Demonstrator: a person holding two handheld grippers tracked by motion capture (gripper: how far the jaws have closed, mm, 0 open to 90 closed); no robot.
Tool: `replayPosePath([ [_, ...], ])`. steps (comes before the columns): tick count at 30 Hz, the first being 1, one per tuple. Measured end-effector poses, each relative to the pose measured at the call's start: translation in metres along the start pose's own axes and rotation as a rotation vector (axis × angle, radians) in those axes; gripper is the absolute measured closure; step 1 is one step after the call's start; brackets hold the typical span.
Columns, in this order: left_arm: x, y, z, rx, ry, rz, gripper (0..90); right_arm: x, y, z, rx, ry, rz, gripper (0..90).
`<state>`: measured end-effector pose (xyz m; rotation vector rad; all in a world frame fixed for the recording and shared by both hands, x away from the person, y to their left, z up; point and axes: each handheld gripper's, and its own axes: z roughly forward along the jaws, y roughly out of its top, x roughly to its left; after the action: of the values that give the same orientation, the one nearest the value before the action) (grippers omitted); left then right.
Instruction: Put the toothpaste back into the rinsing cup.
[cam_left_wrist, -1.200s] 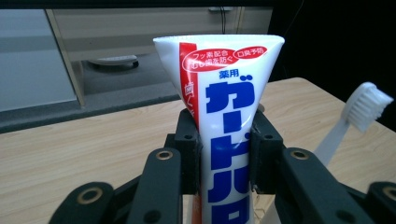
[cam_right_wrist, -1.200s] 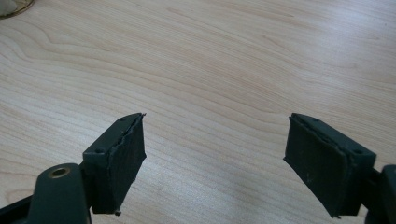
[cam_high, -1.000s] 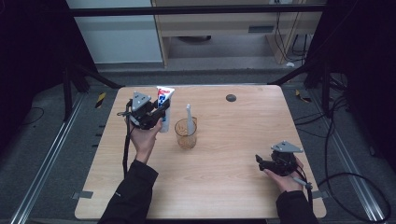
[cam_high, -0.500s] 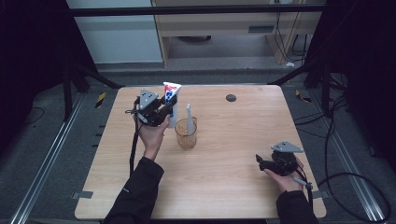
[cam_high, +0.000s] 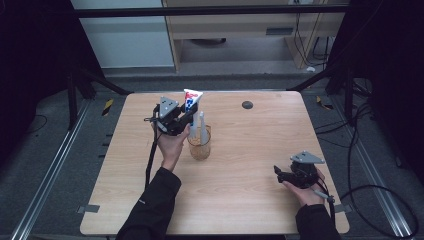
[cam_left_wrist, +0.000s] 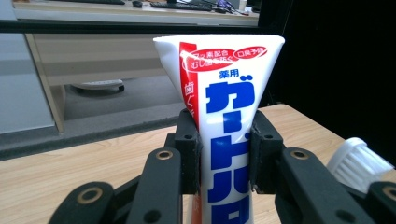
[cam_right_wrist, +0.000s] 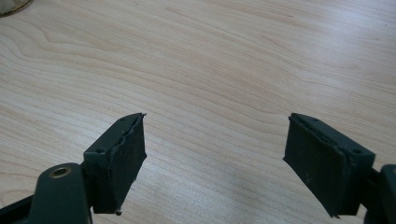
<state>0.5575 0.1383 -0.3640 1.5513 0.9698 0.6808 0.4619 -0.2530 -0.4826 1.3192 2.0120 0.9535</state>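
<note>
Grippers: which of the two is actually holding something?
The left gripper, beside the glass cup: it clamps an upright toothpaste tube. The right gripper is open over bare table.

light wood-grain surface (cam_high: 240, 200), rounded corners, sitting on grey floor (cam_high: 50, 165). amber glass cup (cam_high: 200, 146) standing upright left of centre, white toothbrush (cam_high: 202, 124) poking up out of it. small dark round disc (cam_high: 247, 105) lying near far edge, well apart from cup. right-hand side of surface bare wood.
</note>
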Motion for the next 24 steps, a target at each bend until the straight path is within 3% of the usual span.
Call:
replayPosePath([
  [24, -0.002, -0.022, 0.012, 0.022, -0.013, -0.006, 68.9, 0.0, 0.0, 0.001, 0.002, 0.001, -0.012, 20.6],
])
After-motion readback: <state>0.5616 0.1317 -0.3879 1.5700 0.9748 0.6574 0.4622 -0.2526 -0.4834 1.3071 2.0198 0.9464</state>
